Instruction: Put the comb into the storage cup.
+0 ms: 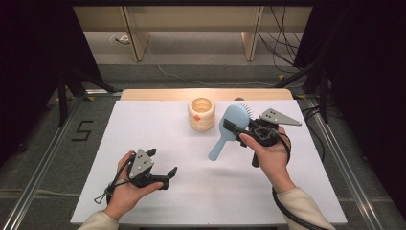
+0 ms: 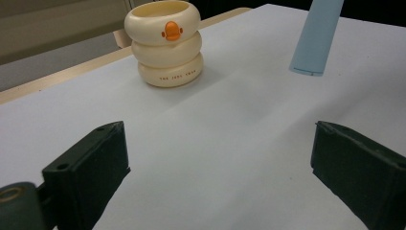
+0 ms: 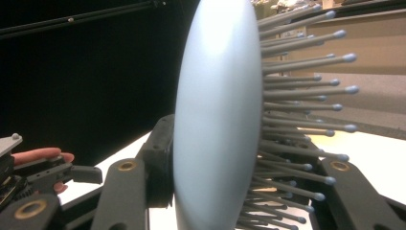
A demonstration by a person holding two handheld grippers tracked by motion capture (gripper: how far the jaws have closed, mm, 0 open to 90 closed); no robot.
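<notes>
Two grippers: right gripper (image 1: pixel 242 128) clamps hairbrush (image 1: pixel 231 125), bristles clear in right gripper view; left gripper (image 1: pixel 163 168) apart

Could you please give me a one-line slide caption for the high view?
Right gripper lifts a blue hairbrush beside a cream duck-faced cup; left gripper waits open.

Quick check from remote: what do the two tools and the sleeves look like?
Both tools, left tool and right tool, are black with blocky jaws. Each carries a grey three-cornered plate dotted with holes and trails a black cable. The sleeves are cream.

Pale-blue hairbrush (image 1: pixel 229 128), raised, handle down
</notes>
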